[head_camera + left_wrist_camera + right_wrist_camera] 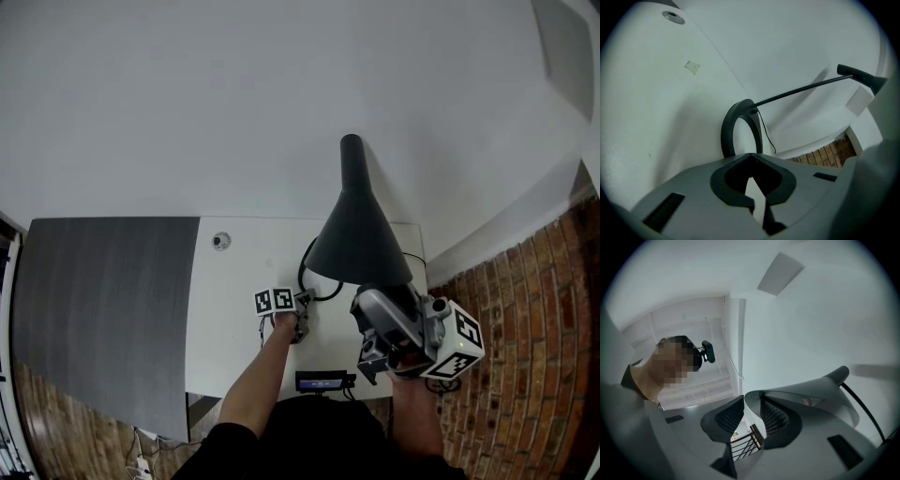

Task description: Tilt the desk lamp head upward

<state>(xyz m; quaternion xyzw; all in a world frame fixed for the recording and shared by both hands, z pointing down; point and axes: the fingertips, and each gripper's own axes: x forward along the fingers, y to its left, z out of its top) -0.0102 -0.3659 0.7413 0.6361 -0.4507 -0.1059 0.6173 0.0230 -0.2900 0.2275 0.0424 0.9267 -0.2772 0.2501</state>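
While the right hand-held gripper point(752, 405) is clamping the rim of the lamp shade point(820, 389), left hand-held gripper point(751, 157) pointing at the lamp base point(726, 131), jaws fully closed, holding nothing.

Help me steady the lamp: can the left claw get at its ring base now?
Probably yes. The left claw, shut and empty, faces the ring base straight ahead, with nothing on the desk between them; it would need to open first.
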